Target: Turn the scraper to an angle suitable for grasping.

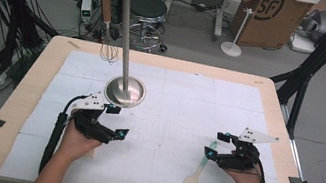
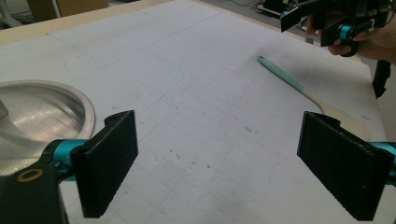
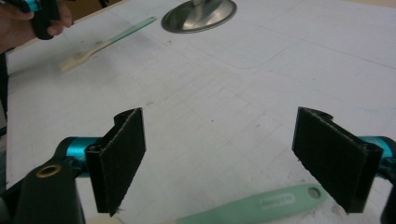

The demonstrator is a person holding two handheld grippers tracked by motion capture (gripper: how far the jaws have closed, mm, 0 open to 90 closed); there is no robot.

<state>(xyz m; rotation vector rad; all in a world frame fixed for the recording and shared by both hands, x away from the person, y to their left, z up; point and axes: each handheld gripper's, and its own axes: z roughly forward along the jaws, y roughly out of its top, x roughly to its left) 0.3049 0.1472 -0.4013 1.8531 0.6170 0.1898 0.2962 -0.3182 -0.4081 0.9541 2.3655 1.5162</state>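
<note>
High view: the silicone spatula [image 1: 197, 171] lies flat on the white mat [image 1: 175, 98], its mint handle toward the table's far side, its cream blade toward the near edge. Just right of it, the right gripper [image 1: 215, 144] rests low, jaws wide and empty. The left gripper [image 1: 118, 120] rests beside the steel stand base [image 1: 124, 91], jaws wide and empty too.

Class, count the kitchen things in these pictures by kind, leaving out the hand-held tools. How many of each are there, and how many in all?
Spatulas: 2 (one, the other)
Whisk: 1
Metal stand: 1
Total: 4
</note>
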